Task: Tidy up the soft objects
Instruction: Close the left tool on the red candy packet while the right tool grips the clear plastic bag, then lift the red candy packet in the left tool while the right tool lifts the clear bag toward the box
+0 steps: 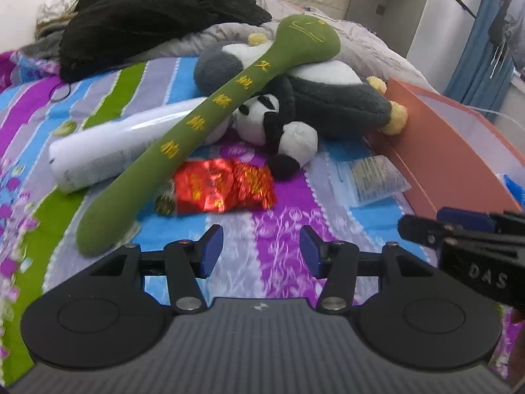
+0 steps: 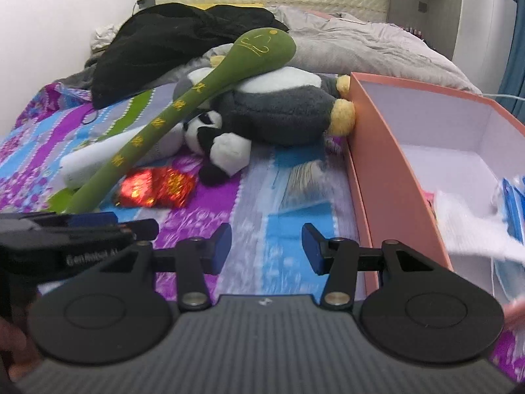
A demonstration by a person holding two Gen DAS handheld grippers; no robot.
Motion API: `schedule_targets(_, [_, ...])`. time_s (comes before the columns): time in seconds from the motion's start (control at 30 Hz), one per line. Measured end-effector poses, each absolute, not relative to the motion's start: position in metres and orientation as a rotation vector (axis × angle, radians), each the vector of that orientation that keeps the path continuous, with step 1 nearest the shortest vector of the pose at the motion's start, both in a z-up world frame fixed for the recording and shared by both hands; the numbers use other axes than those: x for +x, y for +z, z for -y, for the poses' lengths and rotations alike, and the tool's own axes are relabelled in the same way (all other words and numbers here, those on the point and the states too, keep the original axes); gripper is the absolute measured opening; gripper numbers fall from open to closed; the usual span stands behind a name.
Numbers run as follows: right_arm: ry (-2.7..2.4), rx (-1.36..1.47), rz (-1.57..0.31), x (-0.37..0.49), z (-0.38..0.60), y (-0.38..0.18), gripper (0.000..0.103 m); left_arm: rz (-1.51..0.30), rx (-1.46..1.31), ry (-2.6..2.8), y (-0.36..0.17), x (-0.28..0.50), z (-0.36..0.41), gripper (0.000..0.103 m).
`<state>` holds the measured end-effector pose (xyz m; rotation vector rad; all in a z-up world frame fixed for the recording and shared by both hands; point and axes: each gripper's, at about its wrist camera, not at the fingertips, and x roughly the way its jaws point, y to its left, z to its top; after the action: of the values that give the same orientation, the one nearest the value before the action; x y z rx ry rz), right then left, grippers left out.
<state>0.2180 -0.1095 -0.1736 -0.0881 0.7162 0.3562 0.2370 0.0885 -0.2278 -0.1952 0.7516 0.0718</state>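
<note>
Over the striped bedspread (image 1: 285,239), the left gripper (image 1: 261,251) tilts downward, its blue pads (image 1: 211,251) standing apart with nothing between them. Just beyond the left pad lie a red foil packet (image 1: 223,187) and the tail of a long green plush (image 1: 183,138); the panda plush (image 1: 279,131) sits farther ahead.

From the right wrist view, the right gripper (image 2: 266,248) also angles down, jaws parted and empty over the bedspread (image 2: 262,177). A pink box (image 2: 370,151) stands just beside its right finger. The panda plush (image 2: 216,141) and green plush (image 2: 157,128) lie ahead to the left, and the left gripper (image 2: 111,225) hangs beside it.
</note>
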Motion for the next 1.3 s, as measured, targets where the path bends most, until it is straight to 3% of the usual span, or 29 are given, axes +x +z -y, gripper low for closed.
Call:
schedule_targets(0.33, [0.302, -0.096, -0.695, 0.276, 0.094, -0.184, 0.050, -0.741, -0.174, 0.094, -0.241, 0.287, -0.097, 0.058])
schedule_targets(0.6, [0.221, -0.257, -0.650, 0.311, 0.075, -0.197, 0.050, -0.771, -0.096, 0.097, -0.257, 0.314, -0.091, 0.058])
schedule_targets(0.83, [0.227, -0.256, -0.761, 0.341, 0.076, -0.225, 0.050, -0.790, -0.044, 0.123, -0.265, 0.325, -0.085, 0.058])
schedule_targets(0.97, [0.247, -0.226, -0.777, 0.343, 0.081, -0.229, 0.050, -0.789, -0.035, 0.135, -0.266, 0.326, -0.082, 0.048])
schedule_targets(1.3, [0.295, -0.189, -0.791, 0.338, 0.084, -0.225, 0.028, -0.778, -0.154, 0.126, -0.255, 0.308, -0.092, 0.040])
